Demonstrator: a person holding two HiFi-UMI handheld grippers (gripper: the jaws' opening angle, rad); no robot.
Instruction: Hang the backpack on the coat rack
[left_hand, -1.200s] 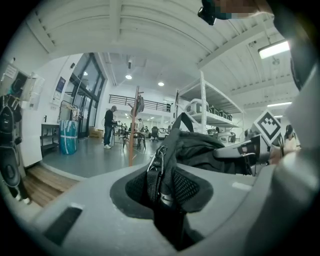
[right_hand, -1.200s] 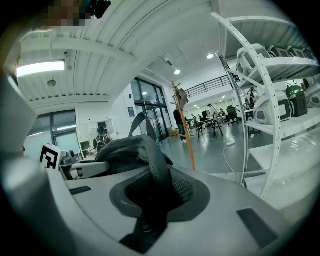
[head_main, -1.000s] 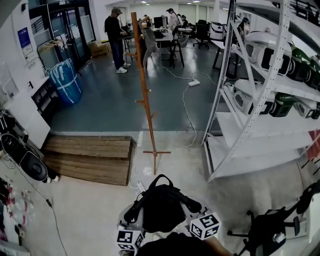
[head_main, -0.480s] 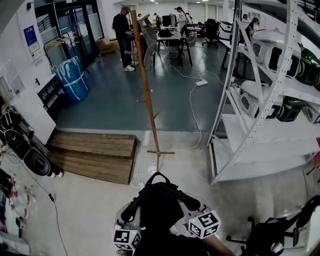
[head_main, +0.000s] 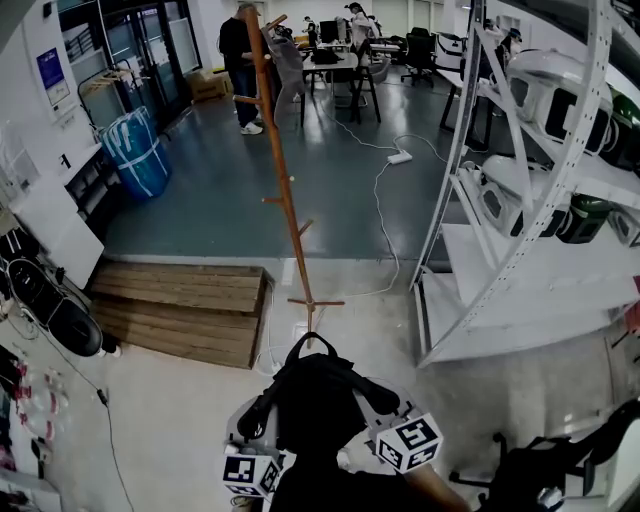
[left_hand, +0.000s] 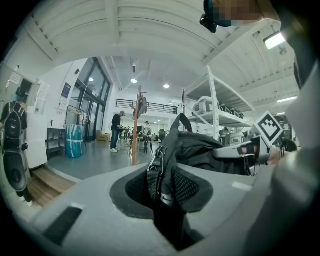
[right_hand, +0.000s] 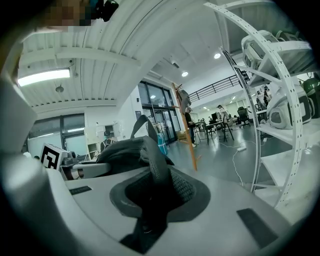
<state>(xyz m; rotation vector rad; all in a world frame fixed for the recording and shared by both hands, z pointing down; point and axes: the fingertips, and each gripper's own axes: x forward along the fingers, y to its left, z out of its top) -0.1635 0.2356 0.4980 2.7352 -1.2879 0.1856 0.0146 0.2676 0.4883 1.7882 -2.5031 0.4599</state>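
A black backpack (head_main: 318, 395) hangs low in front of me, carried between both grippers. My left gripper (head_main: 258, 420) is shut on its left shoulder strap (left_hand: 159, 172), which runs down through the jaws. My right gripper (head_main: 385, 403) is shut on the other strap (right_hand: 156, 170). The top loop handle (head_main: 308, 345) points toward the coat rack (head_main: 285, 190). That rack is a tall wooden pole with side pegs, and its cross foot (head_main: 312, 301) stands on the floor just beyond the bag. The pole also shows in the left gripper view (left_hand: 135, 130) and the right gripper view (right_hand: 186, 130).
White metal shelving (head_main: 520, 200) with helmets lines the right side. A low wooden platform (head_main: 180, 310) lies left of the rack's foot. A white cable (head_main: 385, 200) snakes across the floor. A blue wrapped bin (head_main: 135, 155) and people (head_main: 235, 60) stand far back. A black stand (head_main: 560, 460) is at lower right.
Both grippers have carried the backpack forward toward the coat rack. The gap between the bag's top loop and the rack's foot has shrunk. The grips on the straps are unchanged.
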